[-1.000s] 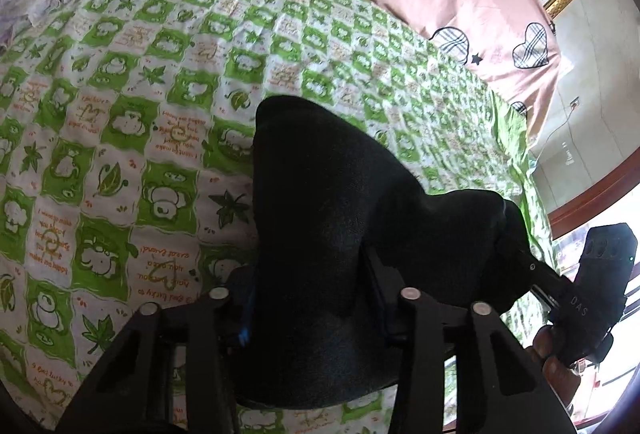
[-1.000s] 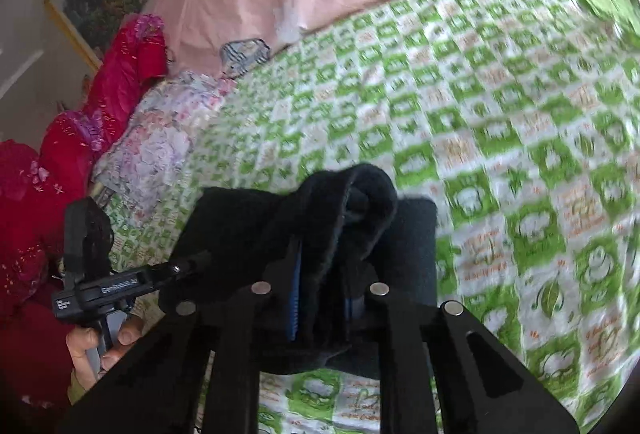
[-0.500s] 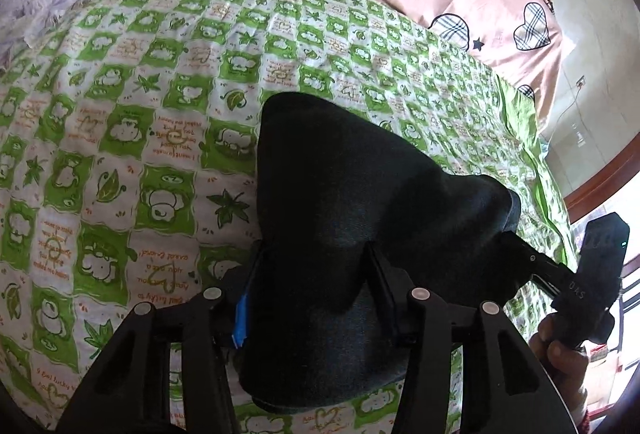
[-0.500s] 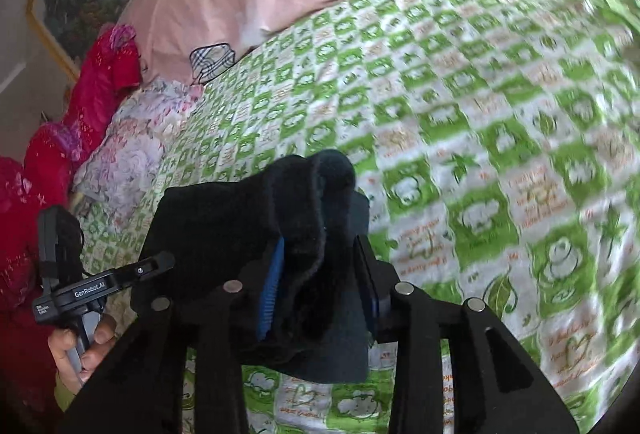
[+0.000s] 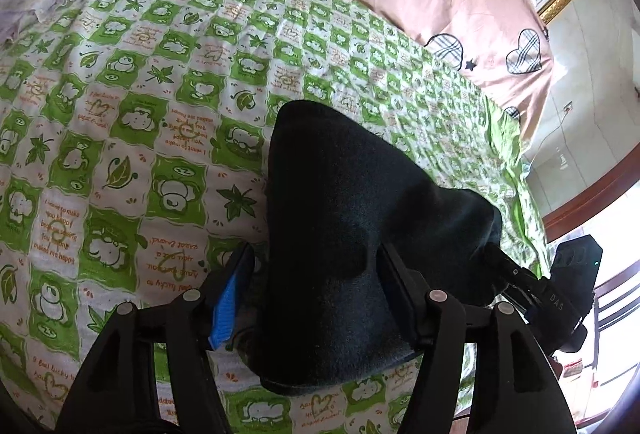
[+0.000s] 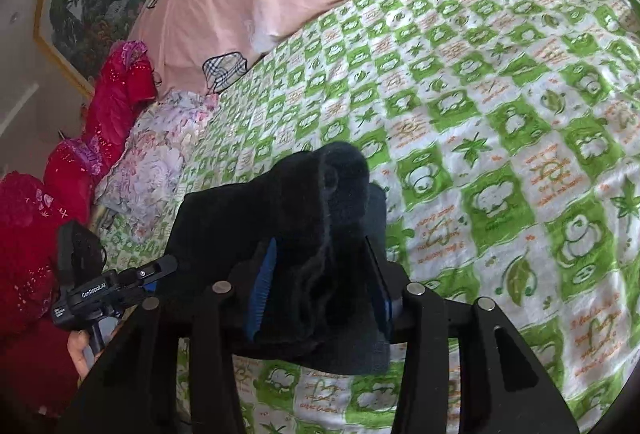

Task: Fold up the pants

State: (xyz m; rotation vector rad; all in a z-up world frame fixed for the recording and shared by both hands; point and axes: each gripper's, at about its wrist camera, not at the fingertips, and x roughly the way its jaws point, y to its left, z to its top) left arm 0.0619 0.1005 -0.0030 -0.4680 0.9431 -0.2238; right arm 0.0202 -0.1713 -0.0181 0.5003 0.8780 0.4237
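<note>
Dark navy fleece pants (image 5: pixel 340 234) bunched over green-checked cartoon bedsheet (image 5: pixel 120 114); my left gripper (image 5: pixel 312 274) & right gripper (image 6: pixel 320 266) both clamped on fabric.

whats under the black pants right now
The green checked bedsheet shows all around the black pants; what lies directly beneath the fabric is covered.

Both claws are matte black with silver screws and blue finger pads (image 5: pixel 224 304); the left claw (image 6: pixel 120 286) says "GenRobot.AI" in white.
</note>
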